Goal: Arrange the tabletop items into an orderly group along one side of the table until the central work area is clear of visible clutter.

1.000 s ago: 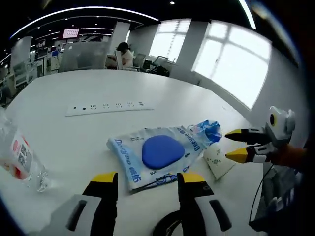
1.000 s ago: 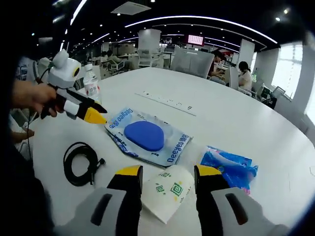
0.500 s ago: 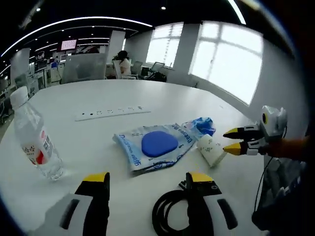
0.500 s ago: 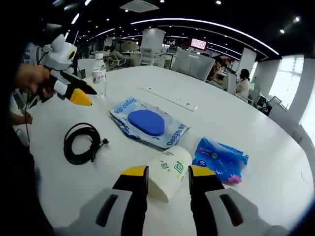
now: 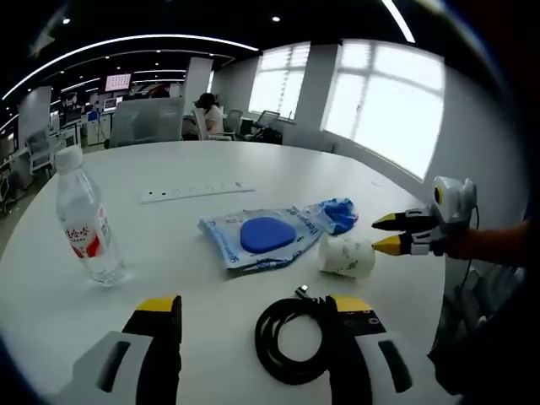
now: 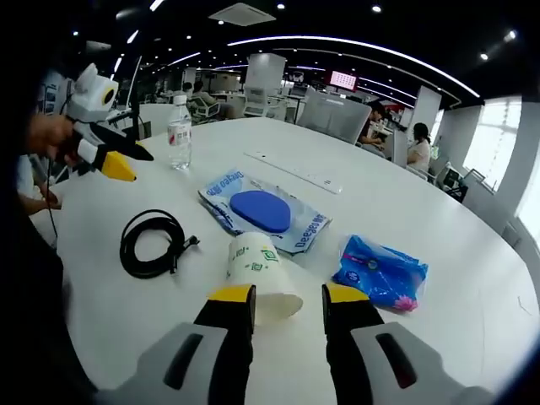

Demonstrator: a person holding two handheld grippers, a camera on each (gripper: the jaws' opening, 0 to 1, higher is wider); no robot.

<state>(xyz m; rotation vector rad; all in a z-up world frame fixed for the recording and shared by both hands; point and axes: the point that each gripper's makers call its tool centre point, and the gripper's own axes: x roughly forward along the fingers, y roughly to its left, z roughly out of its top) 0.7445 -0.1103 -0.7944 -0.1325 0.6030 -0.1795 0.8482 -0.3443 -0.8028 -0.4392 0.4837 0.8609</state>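
The bottle [image 5: 84, 215] stands off to the left. The paper cup [image 6: 257, 274] lies tipped on the bench [image 6: 472, 253], rim toward the right tool [image 6: 287, 305], just ahead of its parted jaws. The left tool [image 5: 253, 312], jaws apart, faces the cable [image 5: 295, 337].

Left gripper [image 5: 253, 316] and right gripper [image 6: 287, 302], jaws seemingly parted, empty.

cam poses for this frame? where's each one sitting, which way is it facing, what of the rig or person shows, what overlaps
Left gripper view: rides the left gripper, low over the table edge, facing the windows; black cable nearest, right gripper and a sleeve at right.
Right gripper view: rides the right gripper, facing the office interior; paper cup on its side nearest, a hand holding the left gripper at left.
Shared: cable, cup, water bottle, blue packets, power strip.
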